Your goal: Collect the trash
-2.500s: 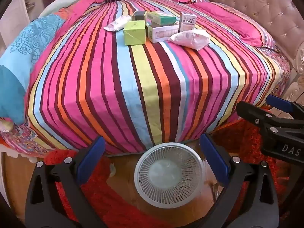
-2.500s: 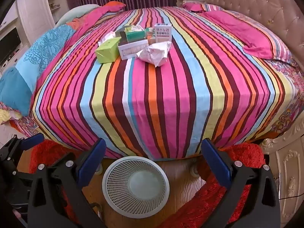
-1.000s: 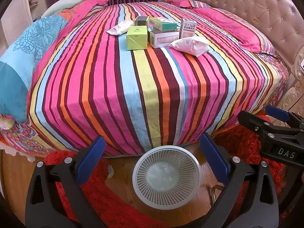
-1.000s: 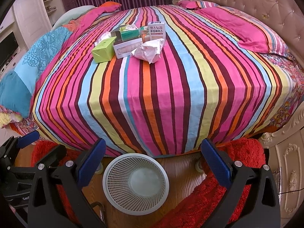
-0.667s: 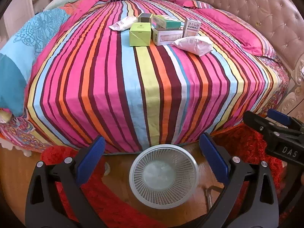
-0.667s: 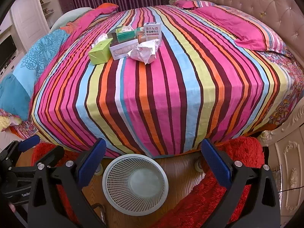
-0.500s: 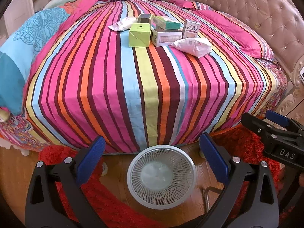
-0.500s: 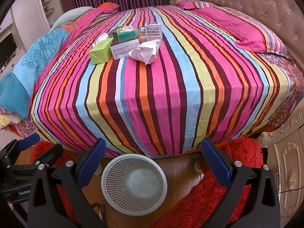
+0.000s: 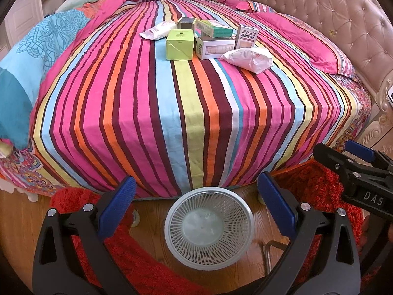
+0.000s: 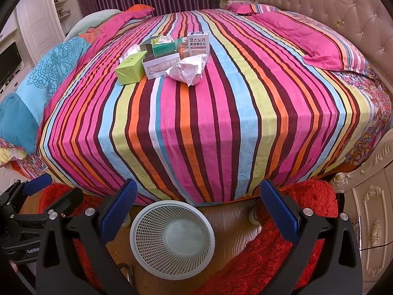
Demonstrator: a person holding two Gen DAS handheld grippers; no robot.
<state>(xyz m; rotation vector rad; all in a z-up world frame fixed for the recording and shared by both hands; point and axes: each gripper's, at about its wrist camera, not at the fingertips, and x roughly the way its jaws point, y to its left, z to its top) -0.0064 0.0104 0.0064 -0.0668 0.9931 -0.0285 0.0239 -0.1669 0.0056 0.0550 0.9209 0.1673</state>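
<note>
A cluster of trash lies far back on the striped bed: a lime green box, a white long box, a teal box, an upright white and pink box, a crumpled white wrapper and a white packet. The same green box and wrapper show in the right wrist view. A white mesh waste basket stands empty on the floor at the bed's foot, also in the right wrist view. My left gripper and right gripper are open and empty above the basket.
A red shaggy rug lies around the basket on the wooden floor. A tufted headboard runs along the right, with pink pillows beside it. A blue duvet hangs off the bed's left. A cream cabinet stands at the right.
Both grippers have risen and tilted slightly toward the bed. The boxes look a little nearer. Nothing was grasped; both stay open.
</note>
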